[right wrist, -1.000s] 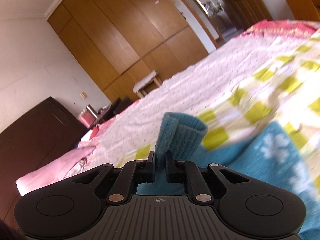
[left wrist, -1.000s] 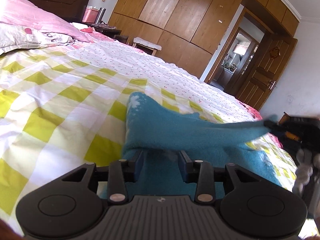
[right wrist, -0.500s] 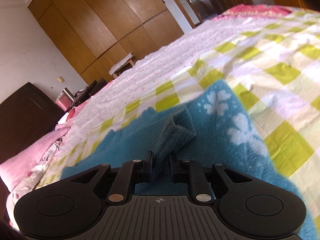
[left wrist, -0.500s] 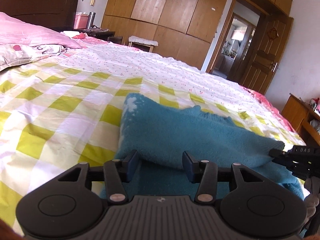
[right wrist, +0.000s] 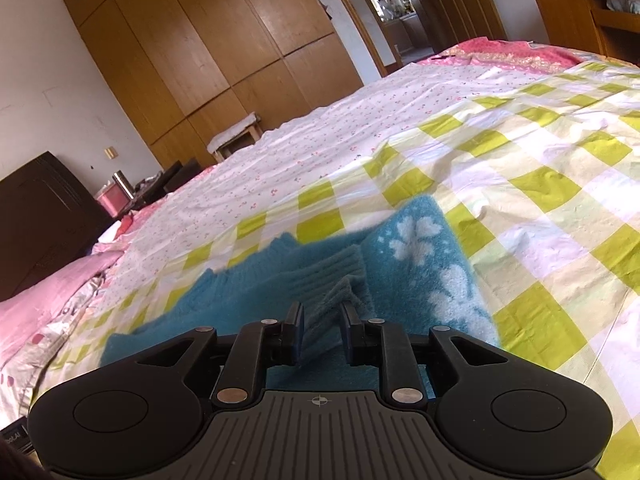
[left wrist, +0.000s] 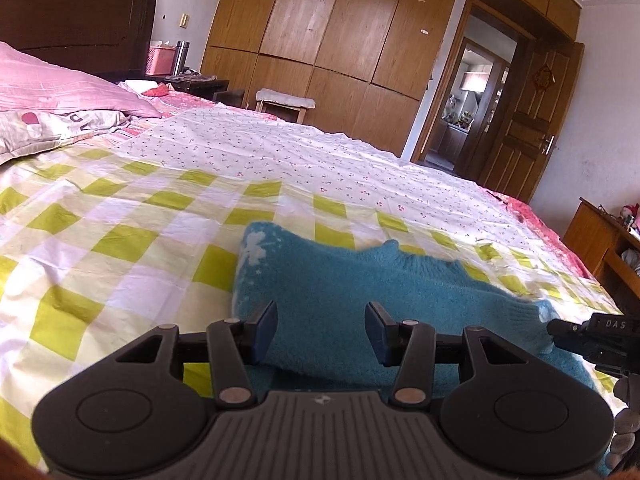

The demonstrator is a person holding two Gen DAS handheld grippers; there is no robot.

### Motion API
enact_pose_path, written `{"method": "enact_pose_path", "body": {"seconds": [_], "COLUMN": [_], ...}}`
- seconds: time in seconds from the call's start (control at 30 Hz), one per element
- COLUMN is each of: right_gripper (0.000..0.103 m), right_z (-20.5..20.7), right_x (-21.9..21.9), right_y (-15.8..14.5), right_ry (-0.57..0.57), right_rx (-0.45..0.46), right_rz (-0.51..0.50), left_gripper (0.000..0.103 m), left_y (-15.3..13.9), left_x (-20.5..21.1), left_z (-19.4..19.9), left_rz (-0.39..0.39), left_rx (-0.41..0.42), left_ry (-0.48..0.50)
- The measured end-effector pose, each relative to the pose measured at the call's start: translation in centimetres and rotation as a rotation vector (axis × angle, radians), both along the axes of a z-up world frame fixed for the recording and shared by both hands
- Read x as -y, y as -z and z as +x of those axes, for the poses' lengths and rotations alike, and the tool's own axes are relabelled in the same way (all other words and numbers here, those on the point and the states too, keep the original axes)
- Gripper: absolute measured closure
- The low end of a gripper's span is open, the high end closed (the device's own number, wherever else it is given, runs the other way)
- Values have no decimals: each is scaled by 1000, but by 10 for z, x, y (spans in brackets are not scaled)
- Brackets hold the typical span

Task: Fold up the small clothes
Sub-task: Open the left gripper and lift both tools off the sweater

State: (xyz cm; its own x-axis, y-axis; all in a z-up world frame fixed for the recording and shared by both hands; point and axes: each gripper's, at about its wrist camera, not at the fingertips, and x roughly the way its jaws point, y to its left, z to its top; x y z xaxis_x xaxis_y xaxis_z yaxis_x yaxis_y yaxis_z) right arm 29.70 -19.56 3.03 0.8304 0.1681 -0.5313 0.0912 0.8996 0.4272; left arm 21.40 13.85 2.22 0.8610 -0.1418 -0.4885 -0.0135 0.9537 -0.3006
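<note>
Sweater: you have one teal sweater [left wrist: 344, 280] with white flowers, lying folded on the bed's checked sheet [left wrist: 120, 216].
Left claw [left wrist: 321, 332]: yours stands spread, jaws just widened, the sweater's fold between them unpinched.
Right claw [right wrist: 322, 330]: yours has just been opening; the ribbed cuff [right wrist: 332, 280] sits loose between its jaws.
Pillows: two, stacked at the bed's head [left wrist: 60, 96].
</note>
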Motion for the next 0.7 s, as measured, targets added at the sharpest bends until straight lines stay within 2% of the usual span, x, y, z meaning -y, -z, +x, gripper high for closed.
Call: {"method": "enact_pose_path", "body": {"seconds": [0.07, 0.17, 0.23, 0.33, 0.4, 0.47, 0.53, 0.57, 0.63, 0.67, 0.7], "right_gripper": [62, 63, 69, 87, 92, 103, 103, 103, 102, 94, 94], "right_z": [4, 12, 12, 12, 8, 1, -7, -8, -5, -3, -3], "right_x": [0, -1, 2, 5, 9, 13, 14, 13, 13, 14, 16], "right_y": [2, 8, 9, -2, -16, -31, -36, -34, -20, -12, -7], "right_ry": [-7, 4, -3, -26, -47, -65, -60, -61, -61, -60, -55], "right_rx": [-16, -75, -84, -58, 1, 71, 104, 91, 19, -22, -38], "right_rz": [-16, -50, -22, -16, 23, 56, 33, 11, -26, -32, -26], "left_gripper": [51, 51, 51, 51, 51, 50, 50, 50, 50, 50, 50], "left_y": [1, 2, 0, -4, -8, -10, -10, -8, -3, -1, 1], "left_x": [2, 4, 6, 9, 11, 12, 15, 16, 18, 18, 19], "left_z": [0, 0, 1, 2, 1, 0, 1, 2, 4, 4, 4], "left_rz": [12, 24, 29, 38, 36, 29, 29, 32, 41, 50, 66], "left_rx": [-1, -6, -2, 10, 24, 39, 39, 33, 11, 0, -12], "left_ry": [7, 14, 19, 25, 27, 29, 32, 34, 42, 46, 50]}}
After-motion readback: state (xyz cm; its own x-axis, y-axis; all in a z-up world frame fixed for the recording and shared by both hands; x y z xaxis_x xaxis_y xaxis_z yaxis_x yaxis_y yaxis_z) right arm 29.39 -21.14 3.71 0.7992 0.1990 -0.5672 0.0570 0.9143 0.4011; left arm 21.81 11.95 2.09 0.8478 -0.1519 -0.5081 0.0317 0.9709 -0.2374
